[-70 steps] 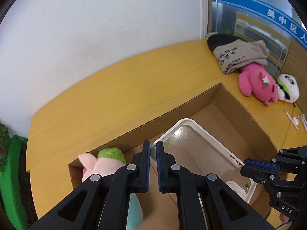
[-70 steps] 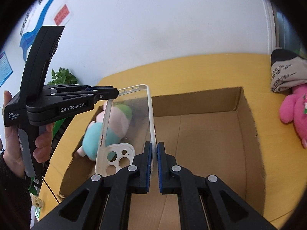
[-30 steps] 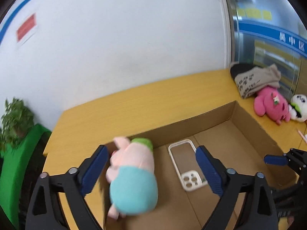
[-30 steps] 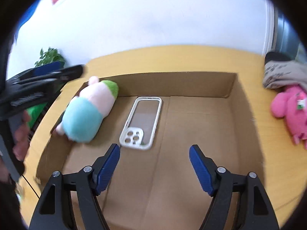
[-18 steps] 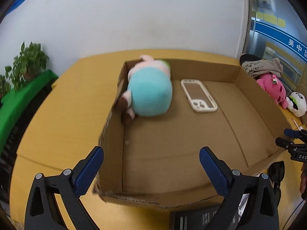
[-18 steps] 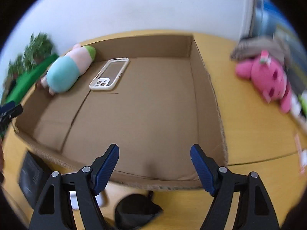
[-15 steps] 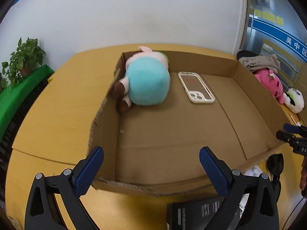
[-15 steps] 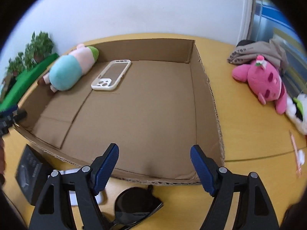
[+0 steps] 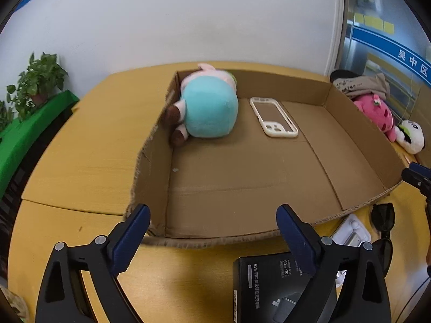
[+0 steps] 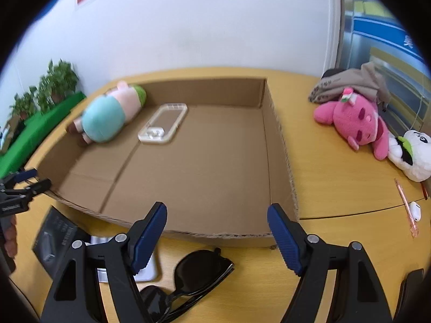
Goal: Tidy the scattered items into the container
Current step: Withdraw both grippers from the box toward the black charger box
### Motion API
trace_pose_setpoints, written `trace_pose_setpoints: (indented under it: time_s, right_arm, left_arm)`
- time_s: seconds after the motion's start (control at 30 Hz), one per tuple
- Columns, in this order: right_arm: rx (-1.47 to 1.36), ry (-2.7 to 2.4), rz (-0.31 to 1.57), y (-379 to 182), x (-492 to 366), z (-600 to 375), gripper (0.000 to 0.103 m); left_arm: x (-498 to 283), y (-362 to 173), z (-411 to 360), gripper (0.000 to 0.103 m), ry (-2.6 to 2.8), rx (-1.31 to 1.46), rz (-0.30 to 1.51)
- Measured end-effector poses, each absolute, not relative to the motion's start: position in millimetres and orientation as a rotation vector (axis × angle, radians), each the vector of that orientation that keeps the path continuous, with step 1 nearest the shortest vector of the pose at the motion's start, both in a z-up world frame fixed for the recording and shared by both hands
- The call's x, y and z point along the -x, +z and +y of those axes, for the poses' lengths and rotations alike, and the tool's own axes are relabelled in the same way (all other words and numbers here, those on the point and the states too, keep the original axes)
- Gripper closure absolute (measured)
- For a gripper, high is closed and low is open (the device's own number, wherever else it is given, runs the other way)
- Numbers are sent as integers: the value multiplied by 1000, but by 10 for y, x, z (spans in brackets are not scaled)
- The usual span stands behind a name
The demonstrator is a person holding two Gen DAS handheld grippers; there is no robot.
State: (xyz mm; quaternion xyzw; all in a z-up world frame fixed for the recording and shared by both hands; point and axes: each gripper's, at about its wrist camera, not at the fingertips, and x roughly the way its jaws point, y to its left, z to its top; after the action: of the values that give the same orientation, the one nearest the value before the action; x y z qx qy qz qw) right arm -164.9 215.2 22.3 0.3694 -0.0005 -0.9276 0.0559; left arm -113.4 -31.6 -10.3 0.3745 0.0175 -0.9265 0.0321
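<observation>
A shallow cardboard box [image 9: 361, 119] [image 10: 280, 145] lies on the yellow table. Inside at its far left lie a teal and pink plush [image 9: 208, 107] [image 10: 107, 115] and a clear phone case [image 9: 273, 117] [image 10: 164, 125]. My left gripper [image 9: 214, 220] is open and empty over the box's near left corner. My right gripper [image 10: 216, 218] is open and empty over the box's near edge. On the table in front of the box lie a black charger box [image 9: 269, 288] [image 10: 55, 238], black sunglasses [image 9: 382, 231] [image 10: 194, 277] and a white case [image 9: 351, 231] [image 10: 146, 271].
A pink plush [image 10: 355, 121], a white panda plush [image 10: 412, 153], a grey cloth [image 10: 350, 83], a pink pen [image 10: 405, 206] and a white earbud [image 10: 416, 211] lie right of the box. Potted plants [image 9: 35, 83] stand at the far left.
Both grippers let go of the phone case inside the box, opened wide and drew back to the box's near edge. The charger box, sunglasses and white case came into view.
</observation>
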Motion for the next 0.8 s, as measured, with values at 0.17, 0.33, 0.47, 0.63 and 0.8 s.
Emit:
trace_pose_setpoints:
  time_s: [0.17, 0.33, 0.47, 0.63, 0.8]
  right_arm:
    - [-1061, -2830, 56, 361, 1450, 2051, 26]
    - [-1058, -2815, 103, 345, 1361, 1904, 26]
    - [-1051, -2801, 102, 335, 1280, 1827, 26]
    - [-1034, -2807, 88, 370, 1189, 1800, 26]
    - [-1030, -2824, 121, 391, 1138, 1787, 26]
  left_arm:
    - [843, 194, -179, 1, -2919, -1004, 57]
    - [587, 386, 27, 0, -2944, -887, 36]
    - [484, 418, 110, 0, -2964, -875, 74]
    - [419, 392, 148, 0, -2965, -882, 81]
    - [412, 350, 107, 0, -2962, -908, 112]
